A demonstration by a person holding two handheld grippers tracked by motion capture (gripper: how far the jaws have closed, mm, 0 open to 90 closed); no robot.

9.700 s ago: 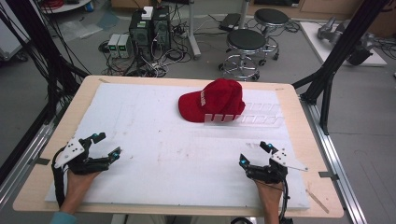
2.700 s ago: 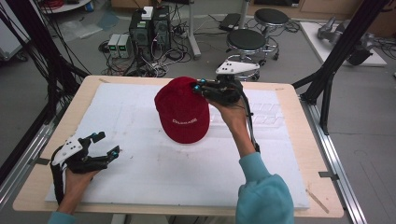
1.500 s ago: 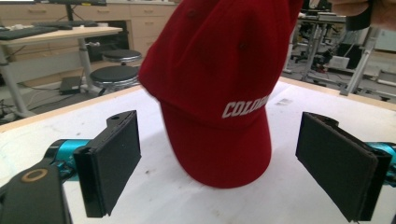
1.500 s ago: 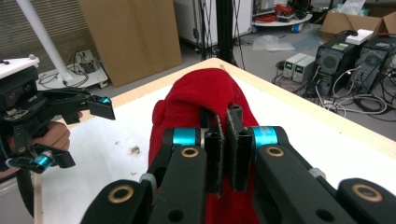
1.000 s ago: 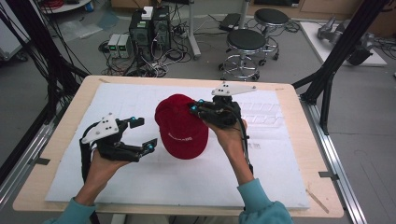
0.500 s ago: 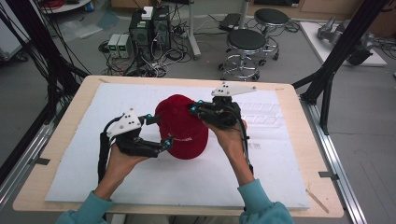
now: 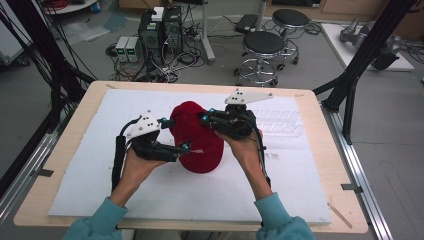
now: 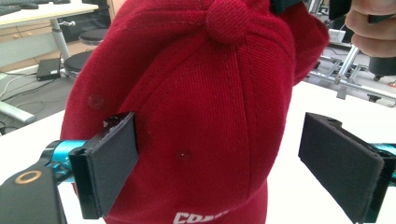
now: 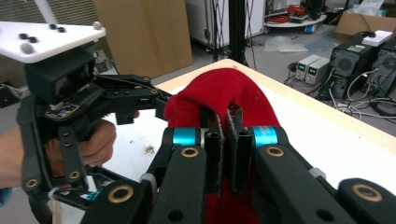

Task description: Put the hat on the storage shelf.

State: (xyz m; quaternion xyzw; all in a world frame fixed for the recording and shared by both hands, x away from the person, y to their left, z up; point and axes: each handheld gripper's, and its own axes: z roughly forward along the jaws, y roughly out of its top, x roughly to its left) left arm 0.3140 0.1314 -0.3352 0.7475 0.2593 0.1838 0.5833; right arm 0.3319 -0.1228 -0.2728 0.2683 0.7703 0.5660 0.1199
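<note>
Two grippers on one red cap [image 7: 196, 136], held up over the white mat [image 7: 90, 165] mid-table [image 7: 65, 125].

Right gripper [image 7: 206, 116]: jaws pinched together on a fold of the cap's fabric, seen clearly in the right gripper view, where the pads [image 9: 215, 144] squeeze red cloth between them. Grip sits on the cap's far-right edge in the high view. Grey plate on top of it points toward the table's far side.

Left gripper [image 7: 175, 134]: jaws apart, straddling the cap's crown from the left. In the left gripper view one pad [image 8: 114, 156] lies against the cap's side panel or just off it, can't tell which; the other pad [image 8: 338, 161] stands well clear of the cloth, with white mat showing in the gap. Not clamped.

Cap [image 8: 201, 102] orientation: top button [image 8: 228, 19] faces the left gripper's camera, white lettering [image 8: 198, 217] at the lower edge, partly cut off. Cap [image 9: 224, 95] hangs between both hands, lower rim near the mat; contact with the mat can't be judged.

Stools [image 7: 265, 47] and computer boxes [image 7: 160, 30] on the floor beyond the table.
</note>
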